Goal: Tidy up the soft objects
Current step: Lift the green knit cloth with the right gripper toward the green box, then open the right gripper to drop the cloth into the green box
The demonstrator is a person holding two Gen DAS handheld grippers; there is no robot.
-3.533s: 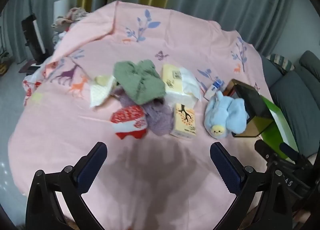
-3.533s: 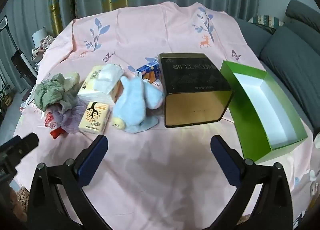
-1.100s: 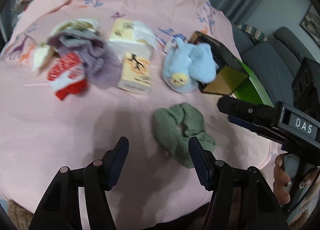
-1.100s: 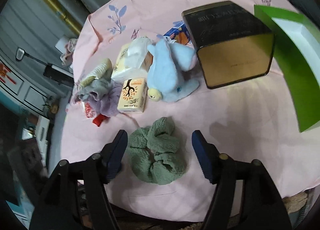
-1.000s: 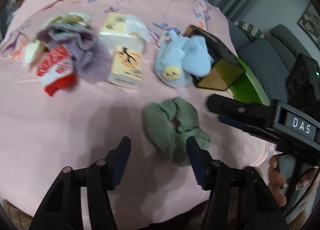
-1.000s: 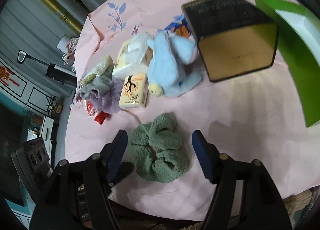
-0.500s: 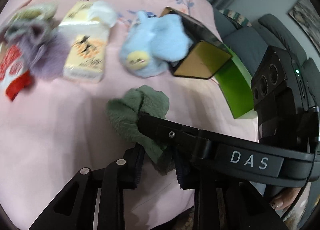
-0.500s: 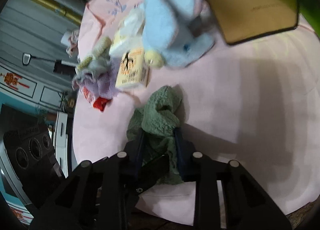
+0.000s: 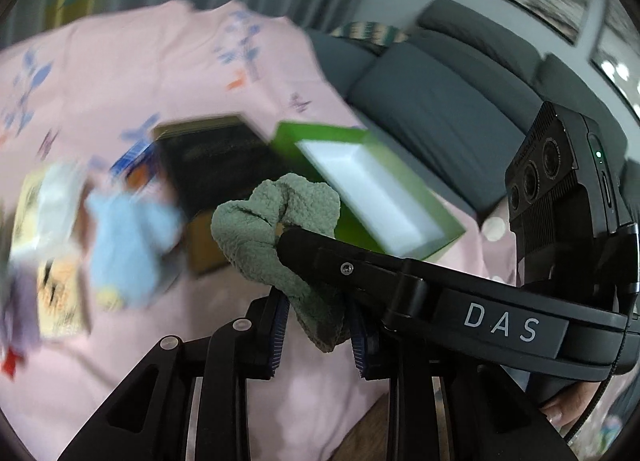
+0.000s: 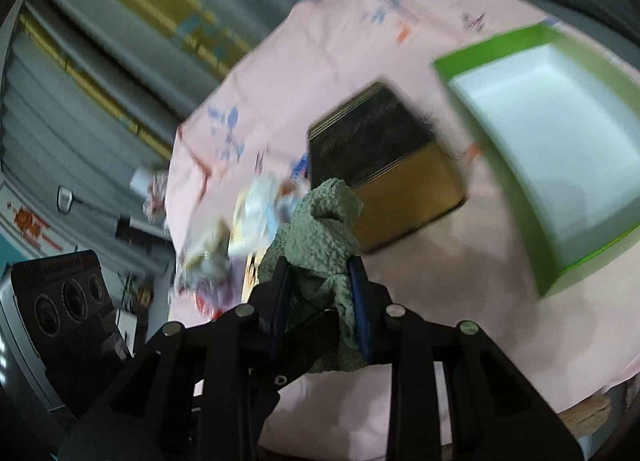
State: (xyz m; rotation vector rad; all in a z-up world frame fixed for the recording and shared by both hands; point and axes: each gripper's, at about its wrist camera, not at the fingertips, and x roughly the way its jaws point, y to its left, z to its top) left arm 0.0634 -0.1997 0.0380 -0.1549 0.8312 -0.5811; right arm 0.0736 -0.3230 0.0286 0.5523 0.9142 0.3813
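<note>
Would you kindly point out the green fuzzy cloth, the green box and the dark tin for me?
green fuzzy cloth (image 9: pixel 280 213): left wrist view, its upper bunched fold.
green box (image 10: pixel 560 133): right wrist view, its white inner floor.
dark tin (image 10: pixel 372 133): right wrist view, its black lid.

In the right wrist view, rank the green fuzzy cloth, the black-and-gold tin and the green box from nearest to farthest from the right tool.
1. Green fuzzy cloth: clamped between the fingers of the right tool.
2. Black-and-gold tin: on the pink sheet just beyond the cloth, slightly right.
3. Green box: open, white inside, farther out to the right.
</note>
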